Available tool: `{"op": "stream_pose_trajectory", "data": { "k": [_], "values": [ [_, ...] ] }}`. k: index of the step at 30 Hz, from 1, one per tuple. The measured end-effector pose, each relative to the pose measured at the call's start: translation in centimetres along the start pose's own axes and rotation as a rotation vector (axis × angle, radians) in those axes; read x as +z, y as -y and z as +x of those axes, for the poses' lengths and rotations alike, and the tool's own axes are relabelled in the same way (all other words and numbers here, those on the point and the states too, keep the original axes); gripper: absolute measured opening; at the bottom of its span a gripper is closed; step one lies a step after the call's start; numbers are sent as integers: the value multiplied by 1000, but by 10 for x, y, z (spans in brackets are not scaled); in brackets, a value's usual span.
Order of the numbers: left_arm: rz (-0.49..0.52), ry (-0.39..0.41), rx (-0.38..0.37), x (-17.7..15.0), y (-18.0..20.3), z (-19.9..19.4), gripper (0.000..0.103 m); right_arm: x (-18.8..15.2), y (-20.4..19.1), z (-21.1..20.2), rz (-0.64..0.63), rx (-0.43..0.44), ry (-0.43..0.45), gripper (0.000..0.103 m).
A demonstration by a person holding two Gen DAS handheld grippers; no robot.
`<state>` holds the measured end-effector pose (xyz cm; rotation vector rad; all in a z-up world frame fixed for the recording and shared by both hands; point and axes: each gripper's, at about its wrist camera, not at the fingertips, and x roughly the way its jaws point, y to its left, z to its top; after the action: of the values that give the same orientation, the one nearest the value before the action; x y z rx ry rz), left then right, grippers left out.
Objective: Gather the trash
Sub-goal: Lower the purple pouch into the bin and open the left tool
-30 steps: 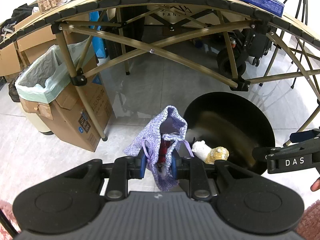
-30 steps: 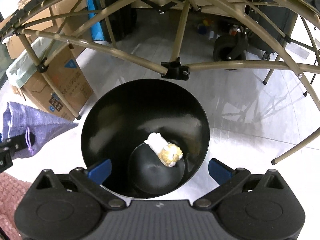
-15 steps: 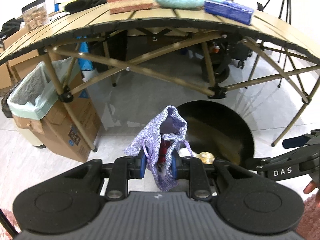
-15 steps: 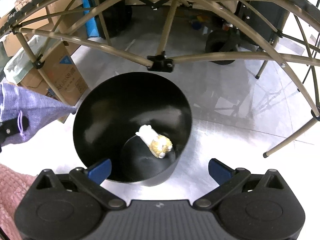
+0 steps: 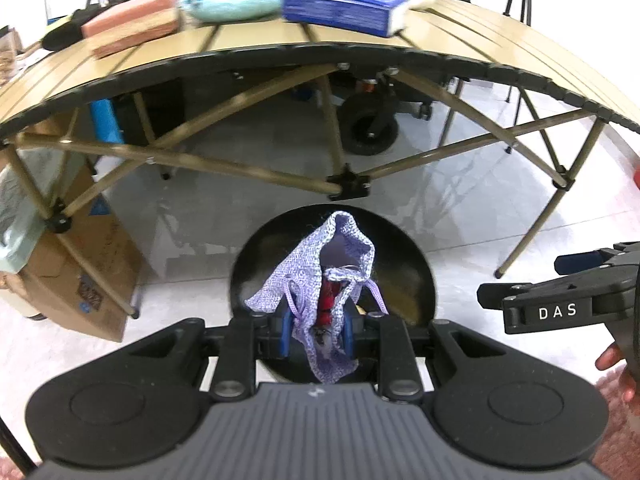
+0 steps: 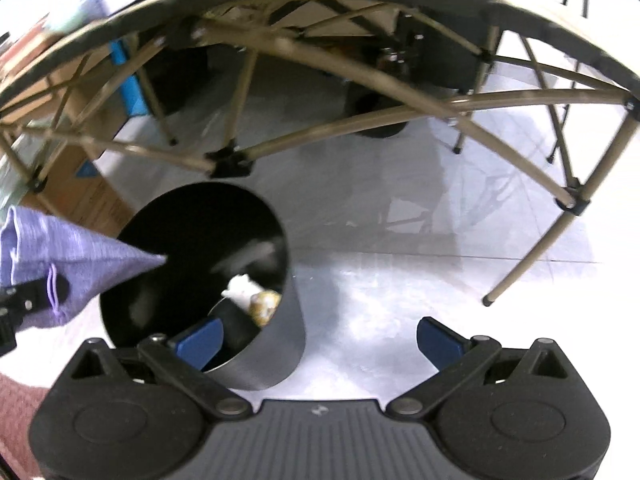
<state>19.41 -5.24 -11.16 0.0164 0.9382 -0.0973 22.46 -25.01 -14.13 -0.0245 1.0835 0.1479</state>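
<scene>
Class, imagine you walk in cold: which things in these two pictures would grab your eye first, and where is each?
First, the purple drawstring pouch, pinched in the left tongs above the black bin on the pale floor. Next, the white and yellowish scraps lying at the bin's bottom. The right tongs stand open and empty over the bin's near rim, with the slatted folding table arching behind.

Woven lilac cloth pouch [image 5: 320,280], glossy black bin [image 6: 192,264], matt slatted table [image 5: 460,36], brown cardboard box [image 5: 92,280], shiny tiled floor [image 6: 400,264]
</scene>
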Motion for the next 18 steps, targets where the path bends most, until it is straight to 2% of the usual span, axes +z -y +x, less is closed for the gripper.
{"op": "stream_pose_trajectory", "data": {
  "k": [6,18],
  "values": [
    [19,-20,-27,10,13,16,24,2,16,5,38,-29,-4,103],
    [-28,-142,-69,17,13,57,24,5,18,17,47,-64,-25,103]
  ]
}}
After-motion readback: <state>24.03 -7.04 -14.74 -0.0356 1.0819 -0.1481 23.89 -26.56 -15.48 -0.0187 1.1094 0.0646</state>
